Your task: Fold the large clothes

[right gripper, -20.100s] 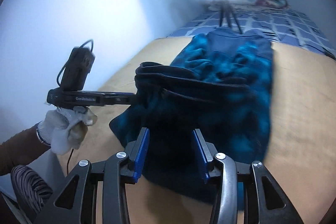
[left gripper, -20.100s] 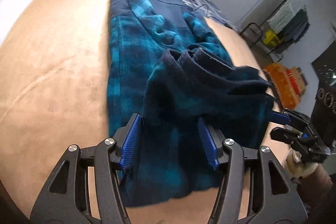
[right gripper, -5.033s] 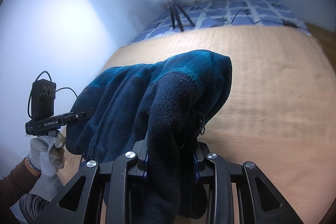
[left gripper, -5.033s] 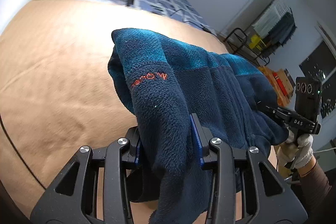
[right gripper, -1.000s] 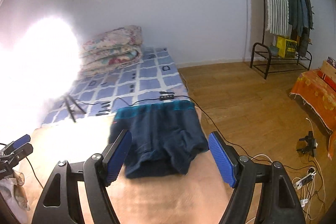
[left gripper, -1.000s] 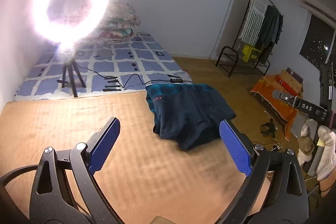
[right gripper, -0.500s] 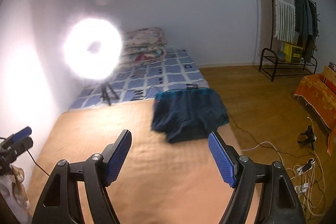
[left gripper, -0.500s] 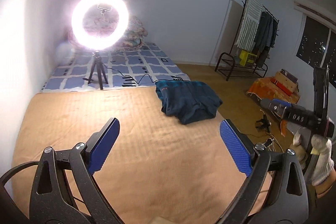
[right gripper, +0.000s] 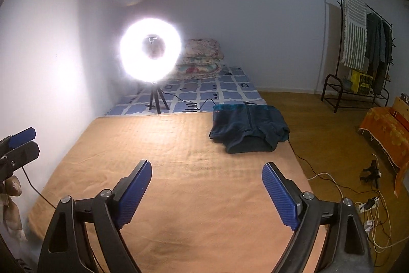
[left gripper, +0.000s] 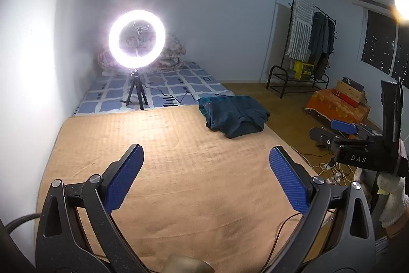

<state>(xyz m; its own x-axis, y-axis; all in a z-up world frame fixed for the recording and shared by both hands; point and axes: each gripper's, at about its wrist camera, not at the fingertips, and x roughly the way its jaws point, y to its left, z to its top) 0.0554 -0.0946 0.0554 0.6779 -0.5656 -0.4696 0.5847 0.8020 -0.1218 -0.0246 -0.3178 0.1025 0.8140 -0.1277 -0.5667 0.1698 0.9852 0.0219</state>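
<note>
A folded dark blue and teal fleece garment (left gripper: 234, 115) lies at the far right corner of the tan blanket (left gripper: 179, 170); it also shows in the right wrist view (right gripper: 249, 128). My left gripper (left gripper: 205, 175) is open and empty, held well back from the garment above the blanket. My right gripper (right gripper: 207, 189) is open and empty, also far back from it. The right gripper shows at the right of the left wrist view (left gripper: 342, 131), and the left gripper's tip at the left edge of the right wrist view (right gripper: 18, 145).
A lit ring light on a tripod (left gripper: 136, 39) stands on a blue checked mattress (left gripper: 153, 91) behind the blanket, with folded quilts (right gripper: 202, 56). A clothes rack (right gripper: 363, 42), an orange-covered box (right gripper: 386, 129) and floor cables (right gripper: 368, 204) are to the right.
Both grippers have pulled further back and up from the garment, which now looks smaller and farther away. The garment lies still on the blanket's far right corner.
</note>
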